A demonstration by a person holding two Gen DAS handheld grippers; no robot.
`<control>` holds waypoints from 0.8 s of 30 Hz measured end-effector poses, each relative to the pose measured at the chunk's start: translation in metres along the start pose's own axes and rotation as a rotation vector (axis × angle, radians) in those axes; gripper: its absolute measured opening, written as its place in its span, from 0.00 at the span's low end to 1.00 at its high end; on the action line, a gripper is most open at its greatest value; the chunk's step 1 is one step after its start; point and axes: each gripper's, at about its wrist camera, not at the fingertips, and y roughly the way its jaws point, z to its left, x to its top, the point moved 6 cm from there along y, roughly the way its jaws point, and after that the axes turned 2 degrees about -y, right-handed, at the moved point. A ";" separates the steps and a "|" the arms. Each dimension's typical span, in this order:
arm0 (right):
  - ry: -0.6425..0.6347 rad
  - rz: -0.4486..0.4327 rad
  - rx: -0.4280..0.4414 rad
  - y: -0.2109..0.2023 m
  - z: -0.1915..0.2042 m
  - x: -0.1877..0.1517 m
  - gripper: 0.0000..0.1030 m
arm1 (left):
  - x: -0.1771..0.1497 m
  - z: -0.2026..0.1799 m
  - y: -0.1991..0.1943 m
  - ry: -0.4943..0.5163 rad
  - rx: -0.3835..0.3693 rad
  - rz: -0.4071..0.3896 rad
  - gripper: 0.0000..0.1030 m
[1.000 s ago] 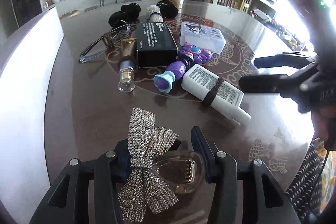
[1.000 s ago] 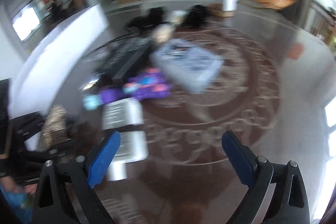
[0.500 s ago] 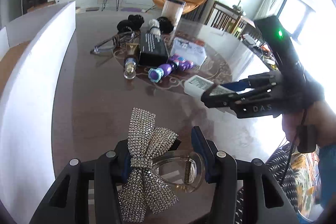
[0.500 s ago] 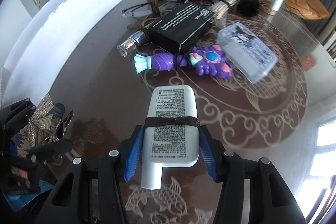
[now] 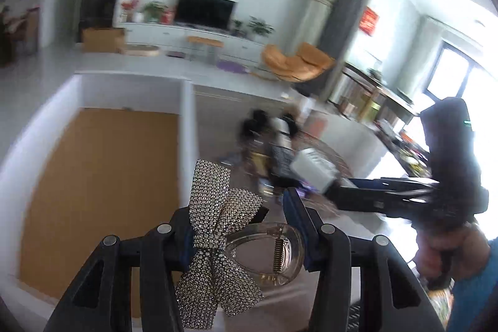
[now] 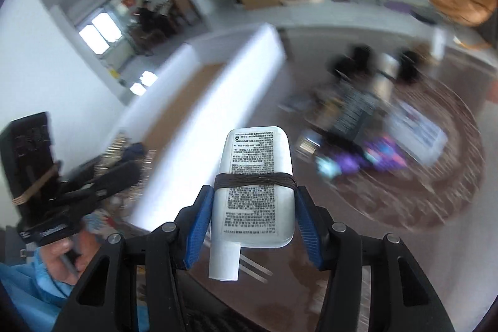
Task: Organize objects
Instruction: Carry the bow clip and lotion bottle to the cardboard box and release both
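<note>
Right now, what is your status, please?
Left tongs shut on bow hair clip. Right tongs shut on white tube. White box ahead, nothing blocking.

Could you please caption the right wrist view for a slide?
Right gripper holds a white tube above the patterned table.

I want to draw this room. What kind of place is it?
Most likely a living room in a home: a TV on a long white cabinet, potted plants beside it, and an orange lounge chair past the table.

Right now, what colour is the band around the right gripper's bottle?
Dark brown, nearly black band, clearest in the right wrist view.
</note>
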 end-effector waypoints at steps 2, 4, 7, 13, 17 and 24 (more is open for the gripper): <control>-0.034 -0.023 0.078 0.018 0.039 0.018 0.52 | 0.006 0.034 -0.004 -0.046 0.069 0.007 0.48; -0.081 -0.022 0.116 0.043 0.076 0.033 0.52 | 0.007 0.071 -0.004 -0.088 0.147 0.028 0.48; -0.088 -0.005 0.130 0.085 0.102 0.042 0.53 | -0.003 0.111 0.008 -0.083 0.315 0.119 0.59; -0.046 0.009 0.126 0.120 0.101 0.030 0.78 | -0.017 0.116 0.011 -0.100 0.363 0.126 0.81; -0.045 -0.101 -0.006 0.068 0.052 0.017 0.90 | -0.018 0.052 0.011 -0.053 0.246 0.083 0.81; 0.082 -0.149 -0.544 -0.007 -0.116 -0.092 0.95 | -0.062 -0.129 0.029 0.174 -0.136 0.124 1.00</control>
